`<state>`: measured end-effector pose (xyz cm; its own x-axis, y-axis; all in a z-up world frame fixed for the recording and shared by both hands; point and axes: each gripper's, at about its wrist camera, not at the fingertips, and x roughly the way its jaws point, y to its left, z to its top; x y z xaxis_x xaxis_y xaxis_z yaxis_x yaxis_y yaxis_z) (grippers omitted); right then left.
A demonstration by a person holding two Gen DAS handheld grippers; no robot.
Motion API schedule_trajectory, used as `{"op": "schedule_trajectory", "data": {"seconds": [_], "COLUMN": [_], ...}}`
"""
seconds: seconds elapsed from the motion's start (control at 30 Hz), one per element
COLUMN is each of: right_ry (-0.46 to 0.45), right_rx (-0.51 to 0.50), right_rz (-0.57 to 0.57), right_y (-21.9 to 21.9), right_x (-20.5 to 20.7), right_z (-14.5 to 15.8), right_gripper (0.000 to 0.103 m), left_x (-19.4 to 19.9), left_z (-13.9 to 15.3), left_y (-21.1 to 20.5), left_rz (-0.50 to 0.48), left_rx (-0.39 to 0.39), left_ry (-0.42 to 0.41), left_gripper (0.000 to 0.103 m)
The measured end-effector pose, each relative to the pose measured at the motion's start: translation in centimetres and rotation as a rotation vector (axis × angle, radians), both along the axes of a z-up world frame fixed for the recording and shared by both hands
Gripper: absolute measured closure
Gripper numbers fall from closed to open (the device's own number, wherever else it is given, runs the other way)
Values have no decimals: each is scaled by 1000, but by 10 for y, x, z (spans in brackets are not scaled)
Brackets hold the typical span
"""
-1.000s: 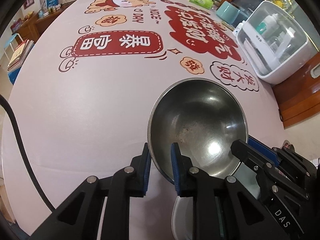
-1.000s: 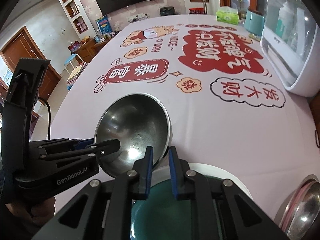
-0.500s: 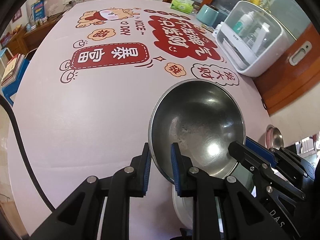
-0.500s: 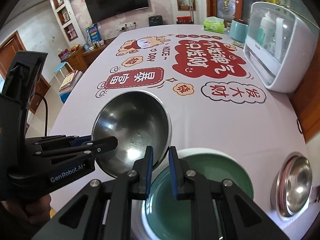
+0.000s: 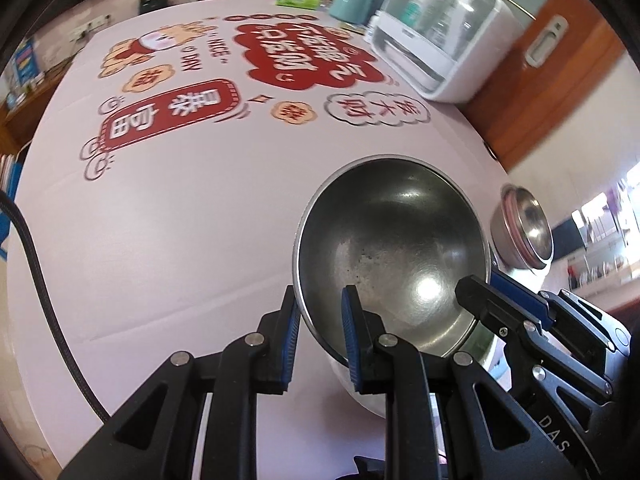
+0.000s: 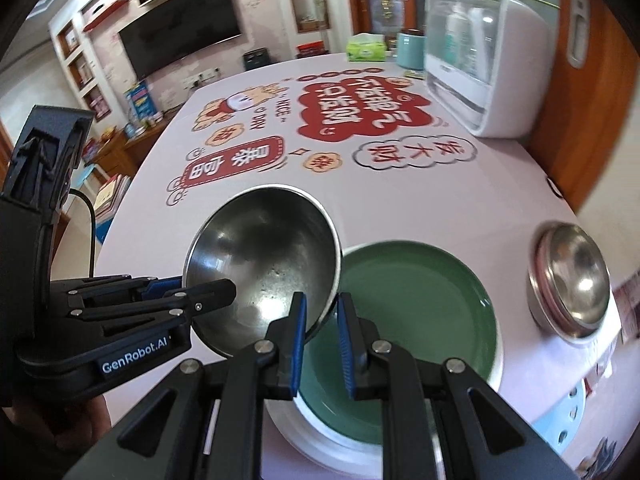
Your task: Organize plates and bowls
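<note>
A large steel bowl (image 5: 394, 248) (image 6: 264, 264) hangs tilted above the table, carried by both grippers. My left gripper (image 5: 320, 328) is shut on its near-left rim; in the right wrist view that gripper (image 6: 224, 290) grips the bowl's left edge. My right gripper (image 6: 320, 332) is shut on the bowl's right rim, and in the left wrist view it (image 5: 478, 292) clamps the right edge. Under the bowl's right side lies a green plate (image 6: 420, 320) on a white plate (image 6: 320, 440). A small steel bowl with a pink rim (image 6: 572, 284) (image 5: 526, 232) sits further right.
A white lidded dish box (image 6: 480, 64) (image 5: 440, 40), a teal canister (image 6: 410, 50) and a green tissue pack (image 6: 366, 48) stand at the far right of the table (image 5: 160, 220). A black cable (image 5: 36, 260) hangs at the left. A blue stool (image 6: 560, 420) is below the table's near edge.
Both grippers have carried the large steel bowl rightward and slightly up. The green plate and the small steel bowl have come fully into view.
</note>
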<state>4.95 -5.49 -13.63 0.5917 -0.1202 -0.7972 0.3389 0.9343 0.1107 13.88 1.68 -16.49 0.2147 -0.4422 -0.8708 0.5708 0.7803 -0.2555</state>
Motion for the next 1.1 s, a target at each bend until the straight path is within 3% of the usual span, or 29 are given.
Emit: {"op": "schedule_trajectory", "data": {"seconds": [0.33,0.73,1.1], "right_ry": [-48,-114,-157], "right_rx": [5,9,-32], "right_rz": [-67,-71,-64], "right_y": [-33,-105,-170], "right_x": [-40,-102,-136], "right_z": [3,20,37], "right_gripper": [87,87,87], "left_x": [-39,-106,-138], "left_z": [18,40,52], "left_y": [-41,-115,-185], "left_rz": [-72,-90,-97], "left_rx": [-2,3,-22], "left_ry": [-73,-145,-193], "left_gripper": [84,83,81]}}
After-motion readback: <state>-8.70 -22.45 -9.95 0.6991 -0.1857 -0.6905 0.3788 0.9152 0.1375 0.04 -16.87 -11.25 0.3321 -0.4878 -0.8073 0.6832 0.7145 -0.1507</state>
